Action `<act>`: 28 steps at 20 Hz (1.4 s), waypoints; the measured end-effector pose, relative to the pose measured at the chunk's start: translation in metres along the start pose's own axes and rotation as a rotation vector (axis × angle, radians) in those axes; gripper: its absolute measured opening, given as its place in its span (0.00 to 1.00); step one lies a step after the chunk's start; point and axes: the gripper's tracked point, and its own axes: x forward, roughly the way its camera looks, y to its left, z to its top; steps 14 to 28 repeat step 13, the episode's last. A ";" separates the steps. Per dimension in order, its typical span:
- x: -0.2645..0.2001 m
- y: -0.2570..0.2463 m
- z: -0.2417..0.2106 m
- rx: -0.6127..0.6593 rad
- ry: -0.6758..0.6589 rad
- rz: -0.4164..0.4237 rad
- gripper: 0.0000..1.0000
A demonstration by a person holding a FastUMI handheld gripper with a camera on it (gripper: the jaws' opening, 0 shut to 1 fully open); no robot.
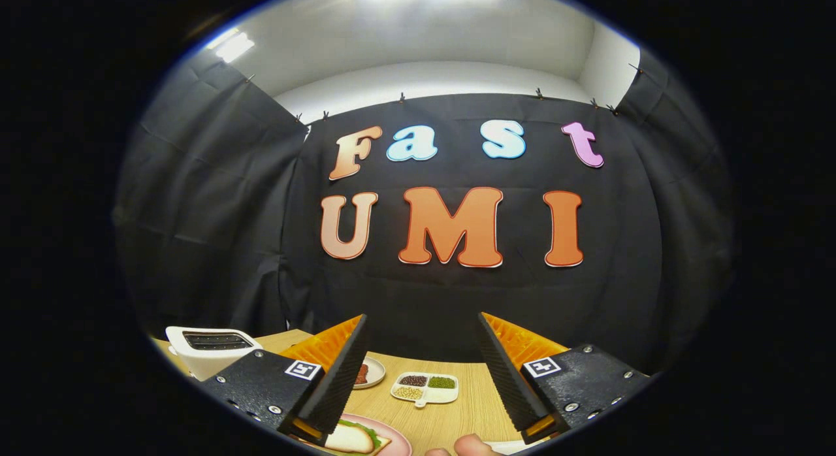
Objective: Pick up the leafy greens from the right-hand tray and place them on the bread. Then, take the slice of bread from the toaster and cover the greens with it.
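The gripper (pixel 421 361) is held above a light wooden table (pixel 457 410), its two fingers spread wide with nothing between them. Below the left finger sits a pink plate (pixel 400 444) carrying bread (pixel 349 438) with leafy greens (pixel 367 431) showing at its edge. A white toaster (pixel 209 350) stands off to the left. Beyond the fingers lie a small round dish (pixel 373 372) (something reddish-brown on it) and a white divided tray (pixel 424 388) of dark, green and pale grains. A fingertip (pixel 471 445) shows near the right finger.

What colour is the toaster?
White, as the gripper view shows; the toaster sits beyond the open gripper.
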 end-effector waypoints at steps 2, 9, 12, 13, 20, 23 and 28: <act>0.000 0.000 -0.001 0.003 0.000 0.000 0.97; -0.001 0.002 -0.001 0.003 0.002 0.011 0.97; 0.000 0.003 -0.002 0.002 0.005 0.016 0.97; 0.000 0.004 -0.002 0.003 0.007 0.019 0.97; 0.000 0.004 -0.002 0.003 0.007 0.019 0.97; 0.000 0.004 -0.002 0.003 0.007 0.019 0.97; 0.000 0.004 -0.002 0.003 0.007 0.019 0.97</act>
